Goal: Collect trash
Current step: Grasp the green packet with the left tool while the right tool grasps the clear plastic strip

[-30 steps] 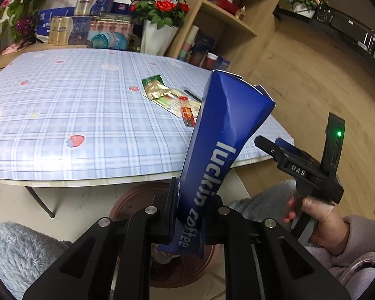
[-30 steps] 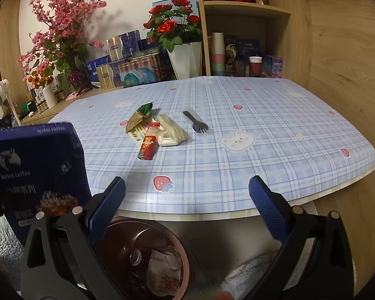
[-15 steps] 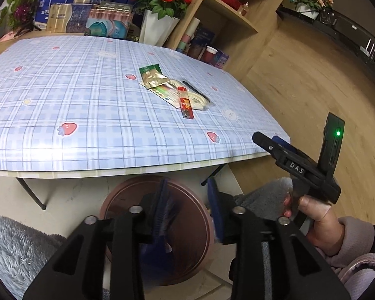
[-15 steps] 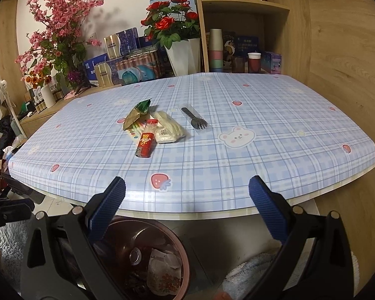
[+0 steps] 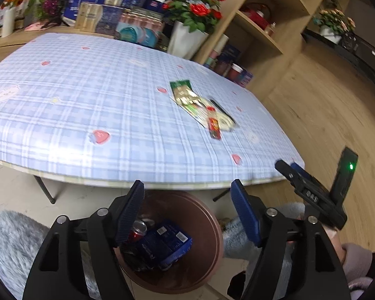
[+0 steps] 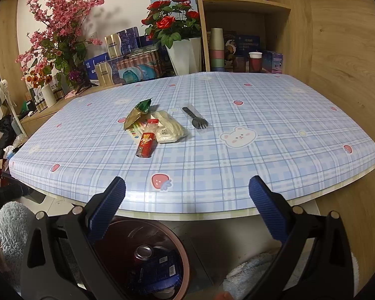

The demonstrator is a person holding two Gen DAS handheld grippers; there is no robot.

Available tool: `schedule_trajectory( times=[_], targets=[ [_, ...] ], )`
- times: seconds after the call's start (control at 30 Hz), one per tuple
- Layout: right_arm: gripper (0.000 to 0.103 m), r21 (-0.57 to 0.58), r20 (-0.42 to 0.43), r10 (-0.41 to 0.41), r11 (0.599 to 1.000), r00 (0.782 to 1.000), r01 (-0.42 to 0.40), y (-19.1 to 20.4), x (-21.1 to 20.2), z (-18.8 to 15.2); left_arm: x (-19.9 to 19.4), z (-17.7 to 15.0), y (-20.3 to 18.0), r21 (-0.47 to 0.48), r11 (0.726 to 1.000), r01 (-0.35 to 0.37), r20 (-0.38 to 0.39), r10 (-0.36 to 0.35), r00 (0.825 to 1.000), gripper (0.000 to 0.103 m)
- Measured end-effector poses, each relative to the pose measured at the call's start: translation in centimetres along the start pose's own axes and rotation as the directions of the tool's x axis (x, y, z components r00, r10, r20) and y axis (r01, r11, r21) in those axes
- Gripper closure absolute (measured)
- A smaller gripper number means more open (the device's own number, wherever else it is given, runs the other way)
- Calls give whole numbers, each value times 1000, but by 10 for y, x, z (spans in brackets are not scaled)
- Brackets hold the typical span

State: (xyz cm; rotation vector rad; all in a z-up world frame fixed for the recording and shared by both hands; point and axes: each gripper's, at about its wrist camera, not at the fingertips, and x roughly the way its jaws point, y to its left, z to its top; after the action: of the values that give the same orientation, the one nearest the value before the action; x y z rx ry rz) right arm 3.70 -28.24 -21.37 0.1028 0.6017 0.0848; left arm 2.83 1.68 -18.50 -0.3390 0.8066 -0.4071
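Left gripper (image 5: 187, 208) hovering above the brown bin (image 5: 213, 227) below the table (image 5: 87, 100) edge; jaws opening, nothing between them. One blue carton (image 5: 166, 246) and one can (image 5: 137, 230) lying inside the bin. Right gripper (image 6: 187, 208) holding its jaws wide apart, empty, facing the table. Five pieces of trash sitting clustered mid-table: one green wrapper (image 6: 137, 115), one red packet (image 6: 146, 143), one pale plastic bag (image 6: 168, 130), one striped flat wrapper (image 6: 136, 131), one black fork (image 6: 196, 121) just beside.
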Motion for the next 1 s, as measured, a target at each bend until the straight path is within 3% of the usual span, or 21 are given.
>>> schedule_trajectory(
  times=[0.23,0.43,0.73,0.87,1.0],
  targets=[
    [6,-12,6,41,999,999,-41,-5,10,16,5,46,4,23,998,-56,64,54,996,13],
    [6,-51,-26,61,997,998,-63,-8,36,28,46,89,-6,78,994,-83,13,82,997,10],
    [5,58,-72,86,995,994,-82,-39,79,48,160,154,-26,107,994,-26,-121,39,992,11],
    [5,83,-116,57,995,992,-47,-51,98,58,202,170,-16,29,999,-17,-172,22,985,23],
    [5,67,-149,76,996,986,-67,-55,110,67,232,182,-13,57,994,-93,-166,101,981,31]
  ],
)
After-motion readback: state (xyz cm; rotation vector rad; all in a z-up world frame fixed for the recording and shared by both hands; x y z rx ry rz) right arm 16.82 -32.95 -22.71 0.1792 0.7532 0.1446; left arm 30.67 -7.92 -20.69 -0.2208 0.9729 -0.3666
